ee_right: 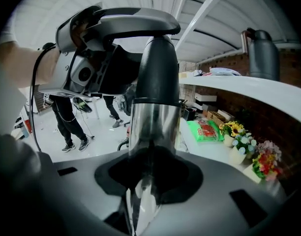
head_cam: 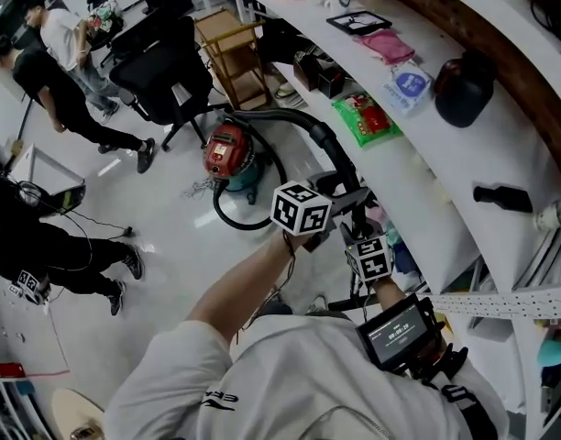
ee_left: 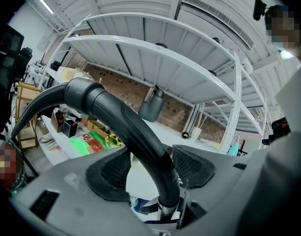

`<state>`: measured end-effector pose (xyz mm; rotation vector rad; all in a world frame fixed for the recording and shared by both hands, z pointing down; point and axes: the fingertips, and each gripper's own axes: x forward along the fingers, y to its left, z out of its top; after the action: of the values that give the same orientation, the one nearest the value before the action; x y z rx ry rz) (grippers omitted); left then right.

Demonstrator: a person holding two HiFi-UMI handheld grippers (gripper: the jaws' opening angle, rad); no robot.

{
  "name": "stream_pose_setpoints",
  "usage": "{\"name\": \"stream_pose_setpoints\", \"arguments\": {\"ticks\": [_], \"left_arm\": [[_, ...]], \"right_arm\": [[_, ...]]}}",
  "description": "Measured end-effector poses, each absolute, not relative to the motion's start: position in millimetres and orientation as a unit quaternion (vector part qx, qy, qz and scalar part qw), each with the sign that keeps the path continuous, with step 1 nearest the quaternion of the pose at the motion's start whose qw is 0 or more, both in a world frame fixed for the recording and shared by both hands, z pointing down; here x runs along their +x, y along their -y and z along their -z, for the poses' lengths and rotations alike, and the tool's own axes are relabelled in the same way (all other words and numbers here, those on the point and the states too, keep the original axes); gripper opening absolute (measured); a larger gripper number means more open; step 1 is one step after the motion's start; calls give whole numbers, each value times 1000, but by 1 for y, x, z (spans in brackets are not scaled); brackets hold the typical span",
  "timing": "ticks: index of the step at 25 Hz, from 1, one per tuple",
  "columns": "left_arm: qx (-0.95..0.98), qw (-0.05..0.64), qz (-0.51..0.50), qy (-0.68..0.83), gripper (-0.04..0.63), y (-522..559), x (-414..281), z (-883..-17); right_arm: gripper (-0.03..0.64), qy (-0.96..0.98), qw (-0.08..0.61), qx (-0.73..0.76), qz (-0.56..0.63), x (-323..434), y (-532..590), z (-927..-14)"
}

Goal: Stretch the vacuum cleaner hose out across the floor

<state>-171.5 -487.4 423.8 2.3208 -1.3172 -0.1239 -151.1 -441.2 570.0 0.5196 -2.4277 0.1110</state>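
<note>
The left hand-held gripper [ee_left: 153,168] is clamping the hose [head_cam: 331,149] at its bend, the right hand-held gripper [ee_right: 150,176] the tube [ee_right: 153,127] just nearer, while the hose is running far-left, looped, to the vacuum [head_cam: 228,151].

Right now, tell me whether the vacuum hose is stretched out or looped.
Looped: the hose curls in a ring on the floor beside the red vacuum cleaner.

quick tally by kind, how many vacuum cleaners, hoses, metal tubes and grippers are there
red vacuum cleaner: 1
black hose: 1
metal tube: 1
grippers: 2 (left gripper, right gripper)
total: 5
</note>
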Motion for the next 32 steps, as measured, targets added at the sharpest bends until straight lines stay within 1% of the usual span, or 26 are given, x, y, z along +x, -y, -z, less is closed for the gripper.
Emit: {"name": "stream_pose_setpoints", "arguments": {"ticks": [13, 20, 27, 32], "left_arm": [[865, 224, 48, 447, 241, 411, -120, -415], [867, 232, 56, 437, 241, 360, -99, -422], [861, 242, 58, 444, 242, 336, -82, -423], [855, 246, 50, 453, 242, 325, -49, -427]], "right_arm": [[126, 919, 314, 235, -42, -104, 367, -561], [126, 911, 334, 241, -37, -78, 316, -567], [126, 911, 339, 231, -43, -58, 288, -568], [126, 914, 341, 216, -41, -24, 276, -571]]}}
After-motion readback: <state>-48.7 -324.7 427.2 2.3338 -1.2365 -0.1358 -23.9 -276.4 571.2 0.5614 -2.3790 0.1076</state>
